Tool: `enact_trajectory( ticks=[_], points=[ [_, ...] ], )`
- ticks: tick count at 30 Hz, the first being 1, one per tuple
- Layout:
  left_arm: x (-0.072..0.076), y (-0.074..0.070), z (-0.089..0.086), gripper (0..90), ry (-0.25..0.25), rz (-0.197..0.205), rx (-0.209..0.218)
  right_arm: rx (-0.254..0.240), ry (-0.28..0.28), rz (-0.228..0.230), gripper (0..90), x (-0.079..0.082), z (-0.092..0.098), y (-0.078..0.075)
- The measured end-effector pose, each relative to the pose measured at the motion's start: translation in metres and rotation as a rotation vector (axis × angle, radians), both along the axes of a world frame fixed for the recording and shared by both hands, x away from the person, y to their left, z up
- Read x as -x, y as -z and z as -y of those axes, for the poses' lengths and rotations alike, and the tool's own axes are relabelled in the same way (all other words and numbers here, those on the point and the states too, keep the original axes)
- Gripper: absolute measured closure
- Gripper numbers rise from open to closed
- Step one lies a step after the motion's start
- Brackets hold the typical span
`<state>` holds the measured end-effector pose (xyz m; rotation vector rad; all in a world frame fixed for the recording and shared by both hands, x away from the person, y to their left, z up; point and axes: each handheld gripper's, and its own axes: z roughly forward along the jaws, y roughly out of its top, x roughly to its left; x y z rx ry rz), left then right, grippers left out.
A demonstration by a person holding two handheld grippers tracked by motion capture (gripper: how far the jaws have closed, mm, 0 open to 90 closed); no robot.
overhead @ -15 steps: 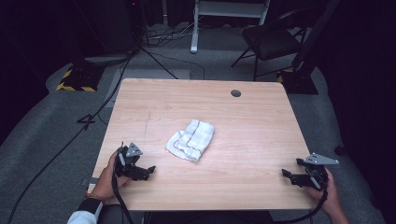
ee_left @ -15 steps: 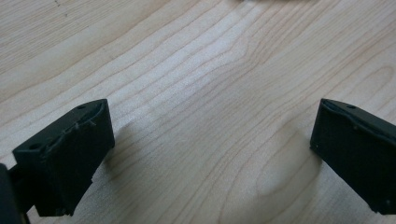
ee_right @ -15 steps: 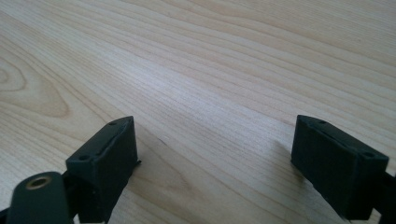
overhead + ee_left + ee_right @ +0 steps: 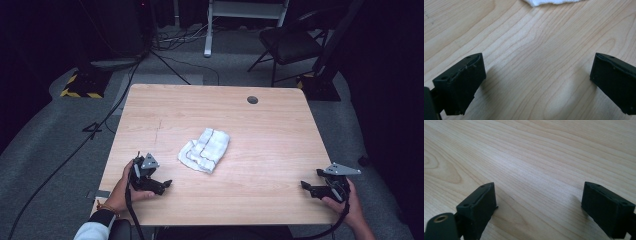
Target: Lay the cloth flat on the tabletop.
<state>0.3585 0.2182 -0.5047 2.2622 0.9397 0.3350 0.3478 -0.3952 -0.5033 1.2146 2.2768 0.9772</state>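
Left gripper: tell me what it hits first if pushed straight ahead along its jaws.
Probably the white cloth. The left gripper is open over bare table, and the cloth's edge lies ahead, slightly off centre, so depth is uncertain.

A wooden table (image 4: 280, 150) carries a crumpled white cloth (image 4: 205, 150) near its middle; beyond it stand a black chair (image 4: 290, 42) and floor cables (image 4: 165, 60).

Cloth (image 4: 204, 150): white, thin dark stripes, loosely folded and rumpled into an uneven oblong lying diagonally. Lies flat on the worktop (image 4: 270, 130), slightly left of its centre. Untouched. One white edge (image 4: 554, 2) visible in the left gripper view.
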Motion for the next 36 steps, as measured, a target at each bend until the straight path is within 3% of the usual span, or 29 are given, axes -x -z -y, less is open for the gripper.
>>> enact_trajectory(
  ticks=[4,6,7,10,12,13,15,16,18,20,22,24,25,28,29,33,34,36],
  points=[
    [-0.003,-0.001,0.010,0.6,0.009,-0.008,-0.002,0.036,-0.020,-0.050,12.5,-0.008,-0.002,-0.005],
    [-0.006,-0.003,0.017,3.3,0.019,-0.008,-0.003,0.072,-0.021,-0.070,18.4,-0.013,-0.007,-0.010],
    [-0.008,-0.005,0.025,15.6,0.039,-0.002,0.010,0.114,-0.046,-0.030,21.9,-0.018,-0.016,-0.014],
    [-0.012,-0.007,0.034,16.4,0.070,-0.017,0.006,0.098,-0.081,-0.005,23.6,-0.024,-0.025,-0.017],
    [-0.016,-0.010,0.046,19.2,0.084,0.009,0.002,0.106,-0.135,0.002,25.9,-0.034,-0.043,-0.023],
    [-0.016,-0.010,0.046,20.8,0.084,0.009,0.002,0.106,-0.135,0.002,25.9,-0.034,-0.043,-0.023],
    [-0.023,-0.013,0.053,23.6,0.090,-0.002,0.025,0.133,-0.194,0.033,30.8,-0.044,-0.067,-0.031],
    [-0.028,-0.015,0.059,24.9,0.088,0.024,0.019,0.125,-0.206,0.038,31.9,-0.047,-0.072,-0.034],
    [-0.030,-0.016,0.062,29.5,0.093,0.037,0.007,0.106,-0.232,0.061,33.7,-0.052,-0.086,-0.039],
    [-0.043,-0.016,0.069,31.3,0.094,0.016,0.013,0.104,-0.270,0.085,35.3,-0.057,-0.104,-0.044],
    [-0.046,-0.015,0.069,33.2,0.094,0.018,0.013,0.102,-0.285,0.093,36.0,-0.059,-0.112,-0.045],
    [-0.055,-0.013,0.071,36.1,0.098,0.005,0.014,0.080,-0.332,0.114,37.9,-0.064,-0.138,-0.049],
    [-0.055,-0.013,0.071,37.4,0.098,0.005,0.014,0.080,-0.332,0.114,37.9,-0.064,-0.138,-0.049],
    [-0.059,-0.011,0.072,40.8,0.107,-0.011,0.022,0.055,-0.409,0.132,39.3,-0.069,-0.177,-0.054],
    [-0.060,-0.011,0.072,40.8,0.110,-0.010,0.021,0.055,-0.409,0.132,39.3,-0.069,-0.177,-0.054],
    [-0.059,-0.011,0.072,60.9,0.141,-0.008,0.043,0.054,-0.500,0.144,42.0,-0.069,-0.226,-0.054],
    [-0.059,-0.011,0.072,64.0,0.141,-0.008,0.043,0.054,-0.500,0.144,42.0,-0.069,-0.226,-0.054],
    [-0.057,-0.011,0.074,67.1,0.151,-0.014,0.040,0.057,-0.532,0.144,45.3,-0.068,-0.244,-0.052]
  ],
)
